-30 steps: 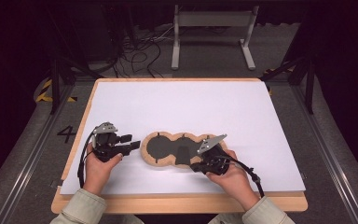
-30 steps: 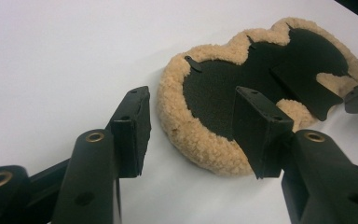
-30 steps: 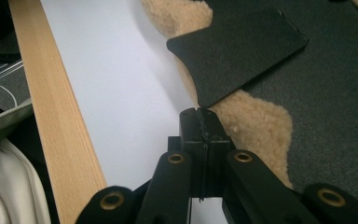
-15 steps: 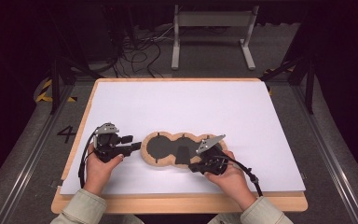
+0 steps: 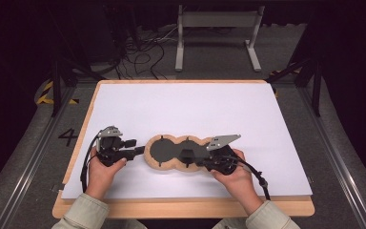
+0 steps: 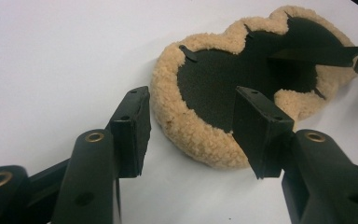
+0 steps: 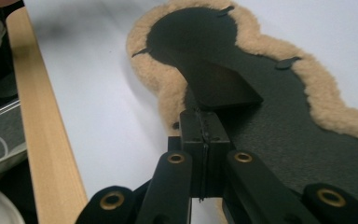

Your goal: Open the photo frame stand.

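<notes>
We saw a three-lobed pad (image 5: 178, 152) — tan fleece around the rim, black backing facing up, with small black tabs at the edge — lying flat on the white sheet (image 5: 190, 109) over the table, near the sheet's front edge. From above it read only as a brown outline; the left gripper view (image 6: 200, 135) showed the curly pile of the fleece, and the right gripper view showed a thin black strap (image 7: 219, 84) rising from the backing, plus the table's wooden edge (image 7: 42, 130) just beside the pad.

The left gripper (image 5: 136, 151) lay at the pad's left end with its jaws apart, one over bare sheet, the other over the black backing, neither pressing on the pad. The right gripper (image 7: 200, 135) sat at the pad's right end, jaws together — clamped on the strap's end.
</notes>
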`<state>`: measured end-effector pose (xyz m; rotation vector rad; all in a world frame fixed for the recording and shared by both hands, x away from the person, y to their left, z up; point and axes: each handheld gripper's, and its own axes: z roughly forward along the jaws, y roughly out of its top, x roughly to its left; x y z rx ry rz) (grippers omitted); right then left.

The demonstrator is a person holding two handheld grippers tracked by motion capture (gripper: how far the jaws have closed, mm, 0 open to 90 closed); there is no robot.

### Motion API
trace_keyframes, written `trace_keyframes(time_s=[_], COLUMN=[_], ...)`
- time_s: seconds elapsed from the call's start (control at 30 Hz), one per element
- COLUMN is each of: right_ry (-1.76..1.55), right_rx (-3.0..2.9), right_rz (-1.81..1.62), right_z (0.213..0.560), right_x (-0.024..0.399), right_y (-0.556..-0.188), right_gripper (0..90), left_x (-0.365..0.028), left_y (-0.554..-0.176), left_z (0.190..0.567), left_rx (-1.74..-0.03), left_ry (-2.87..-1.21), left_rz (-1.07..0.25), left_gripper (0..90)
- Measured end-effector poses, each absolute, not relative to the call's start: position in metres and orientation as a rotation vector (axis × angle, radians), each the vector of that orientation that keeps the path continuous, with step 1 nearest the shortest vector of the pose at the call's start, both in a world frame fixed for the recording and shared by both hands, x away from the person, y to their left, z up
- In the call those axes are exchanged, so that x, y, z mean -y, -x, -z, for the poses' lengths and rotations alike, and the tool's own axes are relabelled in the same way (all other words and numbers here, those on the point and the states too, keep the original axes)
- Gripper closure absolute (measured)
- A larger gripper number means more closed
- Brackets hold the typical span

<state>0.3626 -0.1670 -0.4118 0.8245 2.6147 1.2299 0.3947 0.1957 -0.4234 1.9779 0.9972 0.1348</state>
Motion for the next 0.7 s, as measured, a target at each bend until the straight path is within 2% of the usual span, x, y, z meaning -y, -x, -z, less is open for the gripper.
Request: trace_keyframes(time_s=[0.13,0.3,0.7], right_ry=[-0.834,-0.797,-0.800], right_rx=[-2.615,-2.609,-2.439], right_rz=[-1.229,-1.184,-1.106], right_z=[0.413,0.408,0.384], right_x=[0.168,0.173,0.205], right_y=[-0.363,-0.361,-0.362], right_gripper=[89.6,82.5,79.3], left_x=[-0.196,-0.195,-0.190], left_y=[-0.395,-0.396,-0.399], left_z=[0.423,0.424,0.423], left_rx=[-0.998,-1.001,-1.039], left_ry=[-1.976,-1.988,-2.058], left_rz=[-0.131,-0.113,-0.083], left_gripper=[47.9,46.6,41.1])
